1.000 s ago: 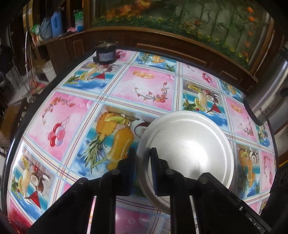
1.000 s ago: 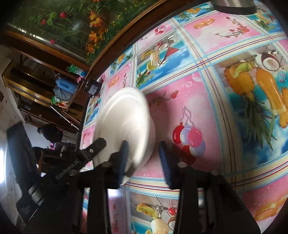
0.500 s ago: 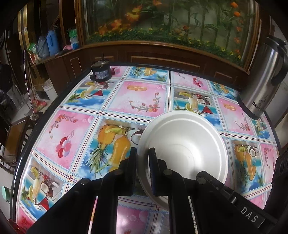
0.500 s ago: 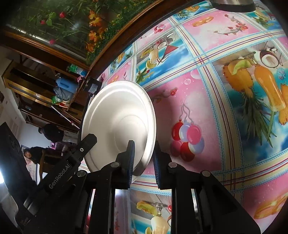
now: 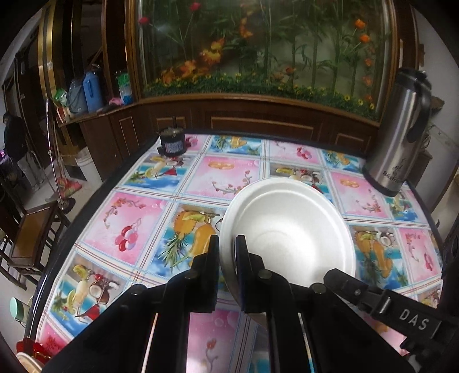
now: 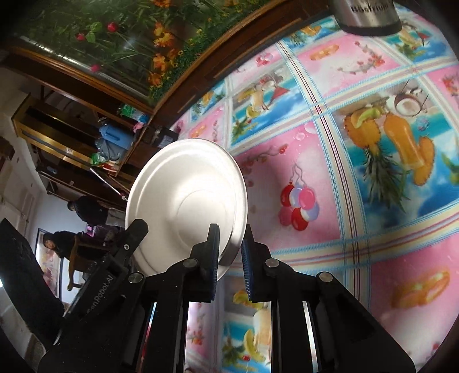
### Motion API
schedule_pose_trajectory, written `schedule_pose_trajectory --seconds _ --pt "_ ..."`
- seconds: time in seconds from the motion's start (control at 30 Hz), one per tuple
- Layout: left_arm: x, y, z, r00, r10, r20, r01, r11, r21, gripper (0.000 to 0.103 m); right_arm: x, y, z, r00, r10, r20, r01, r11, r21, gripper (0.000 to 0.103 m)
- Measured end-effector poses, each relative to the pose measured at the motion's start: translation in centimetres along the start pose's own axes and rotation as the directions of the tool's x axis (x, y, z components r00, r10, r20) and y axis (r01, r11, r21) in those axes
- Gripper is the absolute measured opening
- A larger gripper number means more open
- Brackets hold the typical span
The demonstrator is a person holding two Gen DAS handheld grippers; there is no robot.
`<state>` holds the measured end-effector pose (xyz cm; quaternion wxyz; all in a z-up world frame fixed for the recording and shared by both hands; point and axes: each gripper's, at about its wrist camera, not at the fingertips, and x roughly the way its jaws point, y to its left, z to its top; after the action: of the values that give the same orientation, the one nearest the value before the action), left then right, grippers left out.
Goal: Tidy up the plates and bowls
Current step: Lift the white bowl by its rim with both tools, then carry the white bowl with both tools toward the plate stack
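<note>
A white bowl (image 5: 289,226) with a metal outside is held by its near rim in my left gripper (image 5: 226,252), which is shut on it; the bowl tilts with its hollow facing the camera, above the table. In the right wrist view a white plate (image 6: 183,200) is held by its rim in my right gripper (image 6: 231,252), which is shut on it; the plate stands almost on edge above the table.
The table (image 5: 137,218) has a pink and blue fruit-print cloth. A steel thermos jug (image 5: 401,137) stands at the far right corner and also shows in the right wrist view (image 6: 364,11). A small dark jar (image 5: 171,142) stands at the far left. A wooden cabinet with a planted tank (image 5: 258,57) is behind.
My right gripper closed on the plate's rim and lifted it. My left gripper, holding the bowl, rose and tilted up, bringing the thermos and the tank into view.
</note>
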<state>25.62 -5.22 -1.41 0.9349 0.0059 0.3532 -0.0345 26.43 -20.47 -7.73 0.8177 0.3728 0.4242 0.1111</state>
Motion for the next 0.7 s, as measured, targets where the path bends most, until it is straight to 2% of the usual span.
schedule_pose_trajectory --seconds 0.33,0.7 --pt "-6.2 0.1 -1.4 0.992 -0.023 0.124 0.021 1.000 0.019 0.009 -5.4 1.9 -2.5 0.998 0.046 0.046 -0.044 0.998 -0.044 0.016" --pt "-11.8 1.2 -2.8 0.977 -0.038 0.210 0.035 0.999 0.017 0.009 -10.3 4.8 -6.0 0.993 0.081 0.086 -0.070 0.991 -0.118 0.016"
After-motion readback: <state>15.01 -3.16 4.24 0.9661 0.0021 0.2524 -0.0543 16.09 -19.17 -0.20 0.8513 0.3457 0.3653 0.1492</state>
